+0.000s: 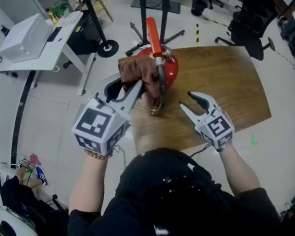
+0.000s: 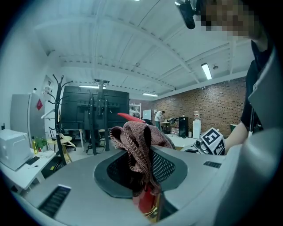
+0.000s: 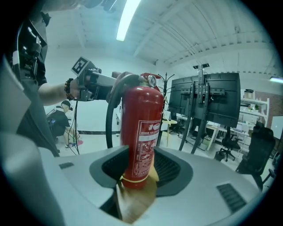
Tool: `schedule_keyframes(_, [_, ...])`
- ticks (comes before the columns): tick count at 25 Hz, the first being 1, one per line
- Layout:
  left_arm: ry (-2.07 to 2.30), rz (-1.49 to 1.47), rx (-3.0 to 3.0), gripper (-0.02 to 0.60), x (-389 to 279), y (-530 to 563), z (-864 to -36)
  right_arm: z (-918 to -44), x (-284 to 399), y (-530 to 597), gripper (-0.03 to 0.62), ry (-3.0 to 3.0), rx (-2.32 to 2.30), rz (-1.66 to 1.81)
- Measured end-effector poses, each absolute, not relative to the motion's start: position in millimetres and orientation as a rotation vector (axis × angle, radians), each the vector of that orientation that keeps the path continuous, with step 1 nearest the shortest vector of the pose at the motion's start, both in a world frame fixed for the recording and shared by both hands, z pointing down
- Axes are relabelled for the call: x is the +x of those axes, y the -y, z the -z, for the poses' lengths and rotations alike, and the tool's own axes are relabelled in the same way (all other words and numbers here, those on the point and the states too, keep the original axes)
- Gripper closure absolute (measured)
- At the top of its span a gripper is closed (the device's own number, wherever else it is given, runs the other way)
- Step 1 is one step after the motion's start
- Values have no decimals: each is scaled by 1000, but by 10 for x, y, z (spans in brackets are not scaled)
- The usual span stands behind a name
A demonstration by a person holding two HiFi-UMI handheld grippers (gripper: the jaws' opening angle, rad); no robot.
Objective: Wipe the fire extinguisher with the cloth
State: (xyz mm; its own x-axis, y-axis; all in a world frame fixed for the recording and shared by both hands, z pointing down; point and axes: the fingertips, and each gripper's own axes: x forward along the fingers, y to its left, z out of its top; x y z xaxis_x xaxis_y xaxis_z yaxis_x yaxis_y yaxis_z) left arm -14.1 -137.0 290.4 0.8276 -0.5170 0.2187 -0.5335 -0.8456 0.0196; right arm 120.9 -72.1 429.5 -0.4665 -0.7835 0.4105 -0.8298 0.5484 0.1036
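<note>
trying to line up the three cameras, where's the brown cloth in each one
Head view: the cloth is upper centre, draped over the top of the fire extinguisher and pinched in the left gripper.
Left gripper view: centre, bunched between that gripper's jaws.
Right gripper view: not clearly visible; at most a dark bit at the extinguisher's top left.
Shared landmark: the red extinguisher, in all three views.
</note>
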Motion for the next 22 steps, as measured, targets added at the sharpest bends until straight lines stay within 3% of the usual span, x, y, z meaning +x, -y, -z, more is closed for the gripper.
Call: schedule_keyframes(22, [640,-422,2837,492,-241,1299,-3722,-4283,1211,942,411,2262,1552,-260])
